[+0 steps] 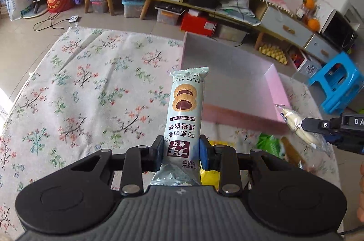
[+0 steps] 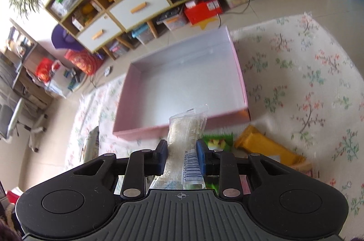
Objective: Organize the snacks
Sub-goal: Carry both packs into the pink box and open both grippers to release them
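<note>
left tool (image 1: pixel 181 151): black linkage | blue pads | silver pivot screws | ribbed grey housing

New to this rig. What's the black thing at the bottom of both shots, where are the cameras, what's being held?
No robot arm here: a person holds a two-finger gripper in each hand, and each gripper carries a fisheye camera looking along its fingers. The black shape at the bottom is that gripper's own body.

Left wrist view: the left gripper is shut on a pale green biscuit pack. The right gripper also shows at that picture's right edge.

Right wrist view: the right gripper is shut on a clear-wrapped snack bar.

Ahead lies an open pink box with nothing visible inside, on a floral cloth. A green packet and an orange packet lie near it.
</note>
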A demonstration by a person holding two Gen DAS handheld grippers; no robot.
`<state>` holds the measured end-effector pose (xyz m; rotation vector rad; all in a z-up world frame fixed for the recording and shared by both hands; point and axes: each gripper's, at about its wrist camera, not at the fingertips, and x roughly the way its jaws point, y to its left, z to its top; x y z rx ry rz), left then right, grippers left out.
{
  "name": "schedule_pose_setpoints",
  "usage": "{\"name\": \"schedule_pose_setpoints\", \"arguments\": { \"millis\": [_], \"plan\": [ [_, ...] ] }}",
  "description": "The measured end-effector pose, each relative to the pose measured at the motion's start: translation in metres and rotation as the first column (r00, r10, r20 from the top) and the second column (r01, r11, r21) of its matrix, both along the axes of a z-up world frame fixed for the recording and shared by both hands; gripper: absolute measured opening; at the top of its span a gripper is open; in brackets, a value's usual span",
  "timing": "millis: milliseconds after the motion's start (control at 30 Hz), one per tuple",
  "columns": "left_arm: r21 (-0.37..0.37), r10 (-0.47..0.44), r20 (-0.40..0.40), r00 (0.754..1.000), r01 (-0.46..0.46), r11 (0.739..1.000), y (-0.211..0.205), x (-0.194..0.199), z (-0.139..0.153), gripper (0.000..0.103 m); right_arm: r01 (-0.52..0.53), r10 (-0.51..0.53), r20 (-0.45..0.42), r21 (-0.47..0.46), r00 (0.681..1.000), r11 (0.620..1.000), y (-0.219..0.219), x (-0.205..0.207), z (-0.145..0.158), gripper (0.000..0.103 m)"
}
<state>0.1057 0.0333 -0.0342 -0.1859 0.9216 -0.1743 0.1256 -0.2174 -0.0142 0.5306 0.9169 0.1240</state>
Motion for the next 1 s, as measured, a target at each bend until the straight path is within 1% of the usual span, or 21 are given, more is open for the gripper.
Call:
{"name": "schedule_pose_setpoints", "arguments": {
  "millis": [100,200,267,333,467,533,633,733,800,833,867,900,967,1000],
  "plan": [
    [-0.013,-0.006,0.014,1.0,0.007,1.0,-0.008,0.021,0.007,0.029,0.018,-0.018,0.011,-0.006,1.0,1.0,-0.004,0.012,0.002,0.027],
    [0.013,-0.017,0.053,0.998,0.016,1.0,-0.022,0.047,0.008,0.029,0.043,-0.042,0.03,-0.038,0.999,0.998,-0.009,0.032,0.002,0.027],
    [0.012,-0.032,0.053,0.998,0.032,0.999,-0.03,0.063,0.002,0.029,0.059,-0.057,0.037,-0.061,0.998,0.996,-0.013,0.047,-0.002,0.027],
    [0.026,-0.029,0.047,0.998,0.028,0.999,-0.038,0.076,-0.005,0.029,0.079,-0.076,0.029,-0.092,0.997,0.993,-0.016,0.062,-0.009,0.027],
    [0.033,-0.022,0.031,0.999,0.021,0.999,-0.047,0.091,-0.02,0.029,0.097,-0.096,0.015,-0.125,0.995,0.987,-0.016,0.082,-0.026,0.027],
    [0.041,-0.023,0.032,0.999,0.022,0.999,-0.049,0.094,-0.024,0.029,0.103,-0.103,0.009,-0.128,0.995,0.986,-0.015,0.089,-0.032,0.027],
    [0.073,-0.017,0.032,0.999,0.014,0.997,-0.049,0.096,-0.028,0.029,0.098,-0.098,0.006,-0.145,0.995,0.985,-0.014,0.093,-0.039,0.027],
    [0.099,-0.013,0.03,0.999,0.01,0.995,-0.05,0.097,-0.03,0.029,0.093,-0.094,0.005,-0.169,0.996,0.981,-0.014,0.092,-0.043,0.029],
    [0.099,-0.014,0.025,1.0,0.012,0.995,-0.049,0.096,-0.031,0.031,0.1,-0.1,0.011,-0.181,0.995,0.978,-0.014,0.091,-0.043,0.03],
    [0.095,-0.014,0.023,1.0,0.012,0.995,-0.048,0.095,-0.03,0.032,0.099,-0.1,0.004,-0.188,0.995,0.977,-0.015,0.09,-0.042,0.033],
    [0.094,-0.012,0.022,1.0,0.01,0.996,-0.047,0.094,-0.029,0.032,0.099,-0.101,-0.001,-0.194,0.995,0.976,-0.015,0.089,-0.041,0.039],
    [0.094,-0.012,0.026,1.0,0.009,0.995,-0.046,0.092,-0.028,0.031,0.1,-0.102,-0.001,-0.199,0.995,0.975,-0.015,0.087,-0.04,0.043],
    [0.106,-0.018,0.036,0.999,0.014,0.994,-0.045,0.087,-0.023,0.031,0.089,-0.09,0.002,-0.201,0.996,0.976,-0.016,0.081,-0.034,0.045],
    [0.111,-0.016,0.041,0.999,0.011,0.994,-0.045,0.084,-0.019,0.035,0.082,-0.083,0.006,-0.2,0.997,0.976,-0.016,0.077,-0.029,0.048]
  ]
}}
